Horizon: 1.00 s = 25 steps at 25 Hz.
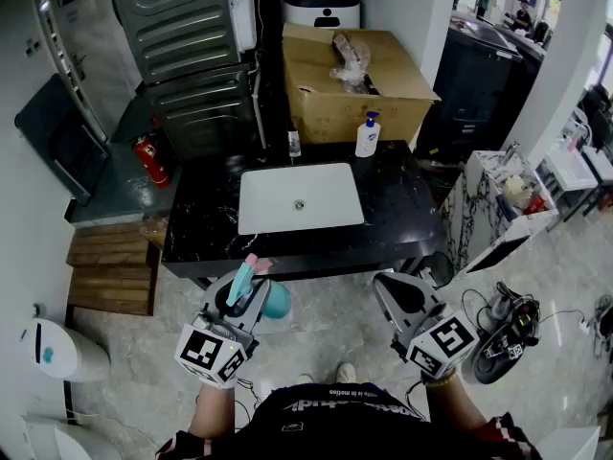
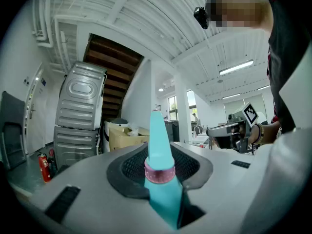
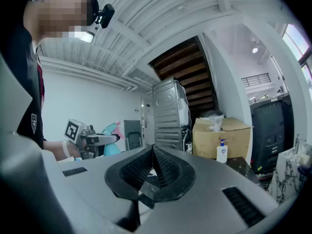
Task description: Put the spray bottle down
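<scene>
A teal spray bottle [image 1: 274,298] with a pink nozzle is clamped in my left gripper [image 1: 245,291], held level in front of the black counter's [image 1: 402,209] near edge, above the floor. In the left gripper view, the bottle's teal part with a pink ring [image 2: 159,169] stands between the pads. The right gripper view shows the same bottle [image 3: 111,148] off to its left. My right gripper [image 1: 395,293] hangs beside it, also short of the counter. Its jaws are shut [image 3: 153,148] with nothing in them.
A white sink [image 1: 300,197] is set in the counter. A pump bottle [image 1: 368,135] and a small dark bottle [image 1: 294,143] stand at its back edge, before a cardboard box [image 1: 354,80]. Stacked machines [image 1: 187,46], a fire extinguisher [image 1: 150,159] and a pallet [image 1: 110,266] stand left; cables [image 1: 508,326] lie right.
</scene>
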Motion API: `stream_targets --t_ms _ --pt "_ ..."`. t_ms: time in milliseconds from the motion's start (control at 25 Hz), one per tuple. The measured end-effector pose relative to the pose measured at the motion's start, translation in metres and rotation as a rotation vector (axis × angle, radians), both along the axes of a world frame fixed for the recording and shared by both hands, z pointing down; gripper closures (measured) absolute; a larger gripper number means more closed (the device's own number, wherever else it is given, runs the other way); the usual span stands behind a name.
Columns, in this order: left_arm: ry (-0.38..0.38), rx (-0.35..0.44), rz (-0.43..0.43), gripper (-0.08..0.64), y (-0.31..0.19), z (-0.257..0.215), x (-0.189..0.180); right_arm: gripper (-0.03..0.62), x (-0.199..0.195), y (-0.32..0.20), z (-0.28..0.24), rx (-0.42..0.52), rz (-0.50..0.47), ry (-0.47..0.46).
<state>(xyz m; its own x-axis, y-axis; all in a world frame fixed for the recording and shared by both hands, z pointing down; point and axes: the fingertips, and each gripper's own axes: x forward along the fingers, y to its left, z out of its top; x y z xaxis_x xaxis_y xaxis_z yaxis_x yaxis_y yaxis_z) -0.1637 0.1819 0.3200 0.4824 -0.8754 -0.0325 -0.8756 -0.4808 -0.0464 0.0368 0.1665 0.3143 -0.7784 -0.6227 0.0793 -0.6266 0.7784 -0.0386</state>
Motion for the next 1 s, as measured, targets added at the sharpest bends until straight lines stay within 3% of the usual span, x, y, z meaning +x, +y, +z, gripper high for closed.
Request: stream_targets --t_ms 320,640,1000 --pt "0.003 0.009 0.004 0.43 -0.002 -0.001 0.002 0.554 -0.001 0.0 0.001 0.018 -0.007 0.012" --pt "0.005 0.002 -0.004 0.43 -0.007 0.001 0.006 0.552 0.005 -0.005 -0.009 0.038 -0.014 -0.086" --pt "0.012 -0.004 -0.004 0.43 -0.01 0.004 0.009 0.552 0.008 -0.011 0.002 -0.019 -0.015 -0.084"
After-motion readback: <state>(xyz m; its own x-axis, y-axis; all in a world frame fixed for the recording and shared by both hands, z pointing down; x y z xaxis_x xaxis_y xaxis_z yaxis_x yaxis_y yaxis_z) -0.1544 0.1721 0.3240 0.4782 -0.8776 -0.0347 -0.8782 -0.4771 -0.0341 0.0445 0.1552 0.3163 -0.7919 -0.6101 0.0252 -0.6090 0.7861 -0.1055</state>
